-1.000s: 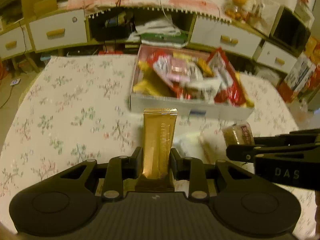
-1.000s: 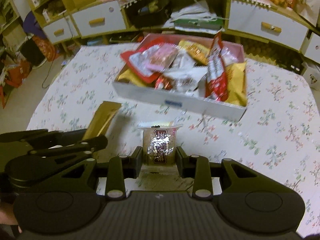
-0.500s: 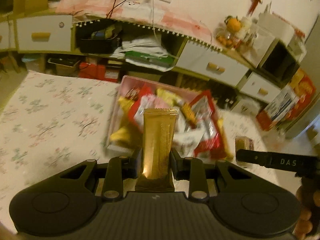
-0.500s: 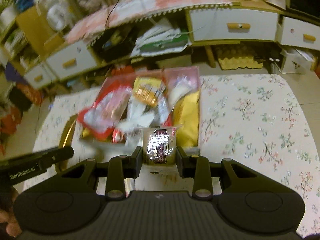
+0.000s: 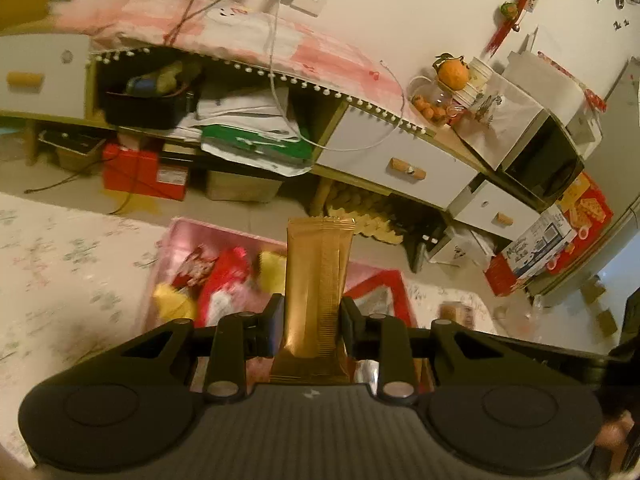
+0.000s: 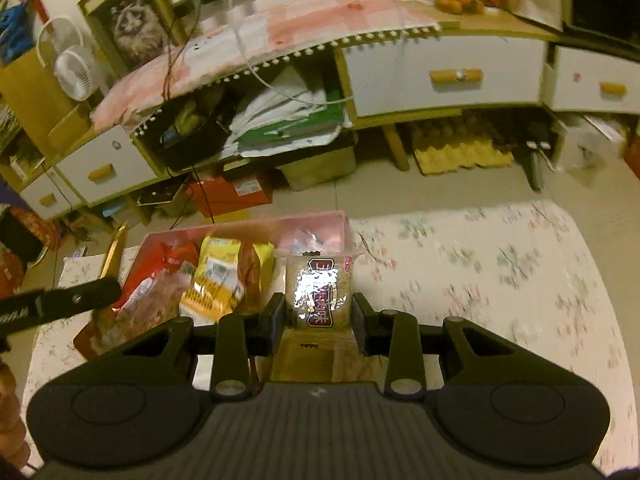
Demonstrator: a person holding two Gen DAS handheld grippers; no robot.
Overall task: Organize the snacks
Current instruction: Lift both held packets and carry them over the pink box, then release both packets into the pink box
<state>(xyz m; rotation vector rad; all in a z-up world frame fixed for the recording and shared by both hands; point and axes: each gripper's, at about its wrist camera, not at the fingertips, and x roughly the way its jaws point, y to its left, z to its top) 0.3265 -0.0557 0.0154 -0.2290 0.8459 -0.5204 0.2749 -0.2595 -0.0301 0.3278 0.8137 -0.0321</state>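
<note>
Left wrist view: the left hand-held gripper (image 5: pixel 312 320) clamps the gold bar (image 5: pixel 318 284), now raised higher over the pink snack box (image 5: pixel 192 232), cabinets filling more of the frame. Right wrist view: the right hand-held gripper (image 6: pixel 319 320) grips the clear-wrapped pastry (image 6: pixel 319 296), closer above the box's right end on the floral tabletop (image 6: pixel 500 280)

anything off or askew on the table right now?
Nothing damaged or spilled. Snacks sit heaped untidily in the pink box. The left gripper holds a gold bar, the right gripper a clear-wrapped cake.
</note>
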